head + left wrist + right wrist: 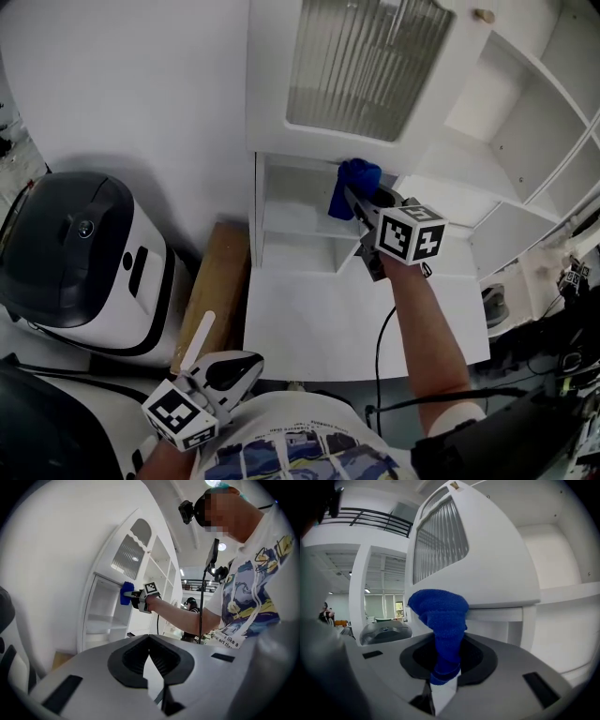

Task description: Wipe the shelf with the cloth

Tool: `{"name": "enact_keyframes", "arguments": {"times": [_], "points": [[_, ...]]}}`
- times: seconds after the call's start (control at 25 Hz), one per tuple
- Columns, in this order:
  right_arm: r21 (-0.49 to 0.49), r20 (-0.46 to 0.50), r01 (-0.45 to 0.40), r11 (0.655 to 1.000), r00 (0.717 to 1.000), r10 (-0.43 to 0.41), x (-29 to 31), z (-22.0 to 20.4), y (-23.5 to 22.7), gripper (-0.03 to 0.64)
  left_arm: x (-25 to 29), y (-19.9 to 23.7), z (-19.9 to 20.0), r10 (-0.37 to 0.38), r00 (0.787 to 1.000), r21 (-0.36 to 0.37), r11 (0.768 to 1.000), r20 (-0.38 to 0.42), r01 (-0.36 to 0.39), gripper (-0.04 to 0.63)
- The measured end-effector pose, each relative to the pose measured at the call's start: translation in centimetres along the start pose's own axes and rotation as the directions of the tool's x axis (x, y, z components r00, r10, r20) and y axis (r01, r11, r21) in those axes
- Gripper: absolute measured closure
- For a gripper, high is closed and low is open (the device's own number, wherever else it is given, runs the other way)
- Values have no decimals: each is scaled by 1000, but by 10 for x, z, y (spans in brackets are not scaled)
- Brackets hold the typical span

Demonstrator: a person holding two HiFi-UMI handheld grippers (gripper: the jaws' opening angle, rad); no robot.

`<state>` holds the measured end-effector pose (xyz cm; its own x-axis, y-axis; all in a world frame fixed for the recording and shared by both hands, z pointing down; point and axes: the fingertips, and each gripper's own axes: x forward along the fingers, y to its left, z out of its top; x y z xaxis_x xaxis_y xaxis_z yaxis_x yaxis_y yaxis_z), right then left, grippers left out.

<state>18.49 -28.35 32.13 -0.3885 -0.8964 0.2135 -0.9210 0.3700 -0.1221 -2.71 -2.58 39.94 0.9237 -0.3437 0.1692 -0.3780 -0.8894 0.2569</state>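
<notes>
Right tongs (367, 208) clenched on a bunched blue cloth (354, 186) hold it at the top of an open bay in the white shelf (295, 223), apparently poised to wipe, while the left tongs (248, 366), closed on nothing, hang idle near the waist

We see a plain white painted wall (122, 84) behind everything. Against it stands a tall white wooden shelf unit (260, 211) with a ribbed frosted-glass door (366, 66) above and open compartments beneath. More open white side shelves (525, 141) curve away on the right. A flat white ledge (356, 323) juts out at its base. Just beside the unit lies a pale wooden board (214, 281), and next to that sits a rounded black-and-white machine (80, 258). Farther off, a round ceiling lamp (221, 547) glows, and a black metal railing (379, 521) lines an upper level.
</notes>
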Motion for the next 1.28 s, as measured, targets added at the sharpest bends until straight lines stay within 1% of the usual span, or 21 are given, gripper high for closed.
{"name": "enact_keyframes", "arguments": {"times": [0.32, 0.76, 1.04, 1.28], "points": [[-15, -8, -75, 997, 997, 75, 34, 3, 42, 515, -23, 12, 1, 53, 999, -5, 999, 12, -53, 583], [-26, -17, -155, 988, 988, 154, 75, 4, 93, 515, -55, 26, -2, 121, 992, -8, 993, 21, -121, 583], [-31, -23, -187, 982, 982, 186, 92, 5, 115, 515, -68, 30, -3, 153, 988, -18, 988, 24, -152, 583], [-32, -18, -196, 980, 980, 196, 96, 5, 119, 515, -68, 30, -5, 161, 987, -25, 987, 26, -161, 583]]}}
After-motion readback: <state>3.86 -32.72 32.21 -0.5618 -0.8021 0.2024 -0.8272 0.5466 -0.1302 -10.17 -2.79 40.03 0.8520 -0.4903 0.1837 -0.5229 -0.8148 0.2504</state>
